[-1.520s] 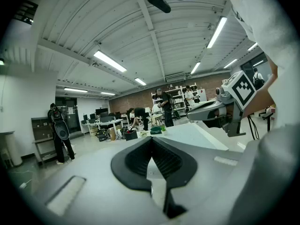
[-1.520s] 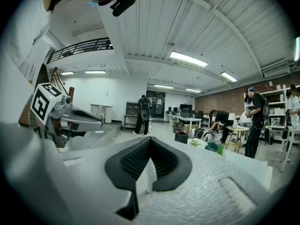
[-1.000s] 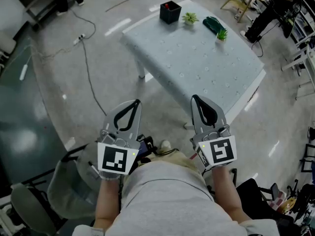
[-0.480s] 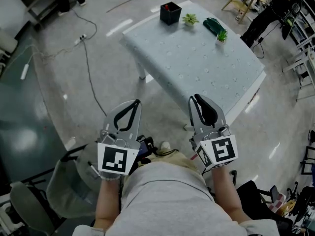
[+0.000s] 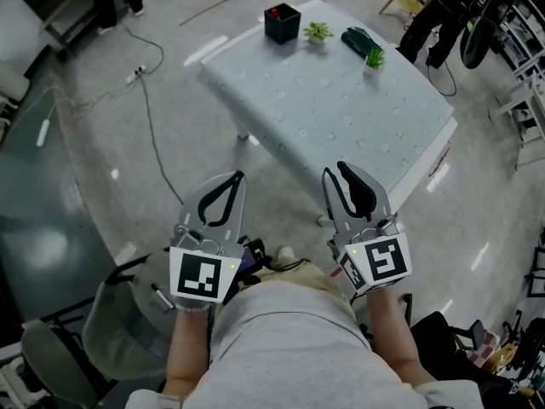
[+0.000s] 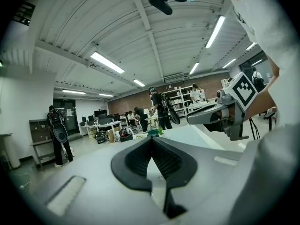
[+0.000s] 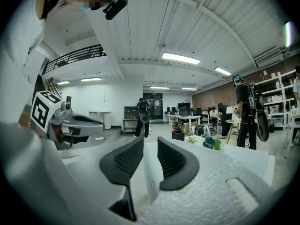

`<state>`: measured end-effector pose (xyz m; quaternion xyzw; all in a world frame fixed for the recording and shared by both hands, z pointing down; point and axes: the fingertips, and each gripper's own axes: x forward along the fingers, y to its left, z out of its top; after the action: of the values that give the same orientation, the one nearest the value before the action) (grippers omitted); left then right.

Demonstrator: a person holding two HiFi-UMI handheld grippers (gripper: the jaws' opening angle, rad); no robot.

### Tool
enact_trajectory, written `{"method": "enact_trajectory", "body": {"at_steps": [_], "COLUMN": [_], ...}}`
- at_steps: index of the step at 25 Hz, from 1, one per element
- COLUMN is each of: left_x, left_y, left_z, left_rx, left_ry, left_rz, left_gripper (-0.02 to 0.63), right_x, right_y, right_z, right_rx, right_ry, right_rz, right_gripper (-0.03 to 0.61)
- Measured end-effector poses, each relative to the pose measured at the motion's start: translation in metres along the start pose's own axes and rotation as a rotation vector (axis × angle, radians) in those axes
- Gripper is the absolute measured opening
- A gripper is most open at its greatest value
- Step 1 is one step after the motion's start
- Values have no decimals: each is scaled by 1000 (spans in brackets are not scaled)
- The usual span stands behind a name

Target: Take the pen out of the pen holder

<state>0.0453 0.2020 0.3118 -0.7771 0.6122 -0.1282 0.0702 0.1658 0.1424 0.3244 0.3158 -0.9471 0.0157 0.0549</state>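
Starting at the left, the left tongs (image 5: 238,178), grey with black ribbed pads, are held level above the pale floor, near the person's body. Their pads are pressed together with nothing between them. Up at the far corner of the long desk (image 5: 341,113), under its pale patterned cloth, stands the square black pen holder (image 5: 282,24). The pen (image 5: 277,12) is inside it, showing only as a red spot at the mouth. Just beside the holder sits a small green potted plant (image 5: 318,31). Further right, the right tongs (image 5: 334,171) have just been opening: a clear gap stands between the pads and they grip nothing. Both tongs are well apart from the holder, short of the desk's near edge.
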Motion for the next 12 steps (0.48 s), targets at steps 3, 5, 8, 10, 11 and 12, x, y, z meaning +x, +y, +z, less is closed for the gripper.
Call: {"method": "enact_trajectory", "body": {"at_steps": [3, 5, 8, 10, 11, 12], "left_x": [10, 15, 23, 27, 29, 31], "left_y": [-5, -8, -12, -17, -18, -19], "left_z": [5, 7, 12, 13, 14, 14], "left_rx": [-27, -40, -23, -22, -25, -26], "left_ry": [-19, -25, -28, -25, -25, -26], "left_rz": [2, 5, -1, -12, -16, -21], "left_gripper": [11, 11, 11, 11, 11, 11], "right_x": [-7, -10, -14, -16, -16, -15], "right_y": [-14, -20, -28, -34, -36, -39], "right_z": [-2, -2, 0, -2, -3, -4], "right_rx": [11, 9, 5, 6, 5, 5], "right_ry": [-2, -5, -11, -9, -7, -6], "right_rz": [-18, -23, -26, -32, -36, -41], "right_gripper": [87, 87, 87, 87, 87, 87]}}
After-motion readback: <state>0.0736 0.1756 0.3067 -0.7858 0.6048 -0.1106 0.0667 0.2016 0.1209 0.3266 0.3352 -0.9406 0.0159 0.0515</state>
